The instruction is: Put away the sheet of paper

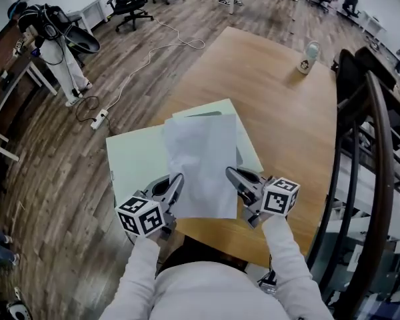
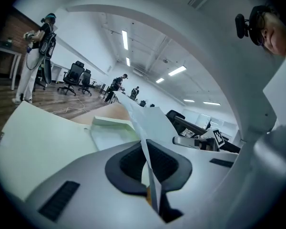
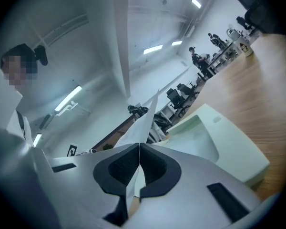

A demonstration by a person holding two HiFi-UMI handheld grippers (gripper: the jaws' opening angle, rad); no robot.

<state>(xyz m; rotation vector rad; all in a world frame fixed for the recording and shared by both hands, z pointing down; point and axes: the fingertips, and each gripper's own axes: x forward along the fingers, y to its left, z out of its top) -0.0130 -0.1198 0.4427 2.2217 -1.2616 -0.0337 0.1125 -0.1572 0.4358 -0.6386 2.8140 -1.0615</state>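
Head view: I'm holding the sheet of paper (image 1: 200,165) over the pale green folder (image 1: 137,159) at the near end of the counter (image 1: 287,112). My left tongs (image 1: 176,182) are clenched on its left edge and my right tongs (image 1: 232,174) on its right edge.

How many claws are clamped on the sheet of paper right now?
2. The left claw pinches the sheet of paper at its near left edge; the right claw pinches its near right edge. Both hold it over the pale green folder. Neither is hidden.
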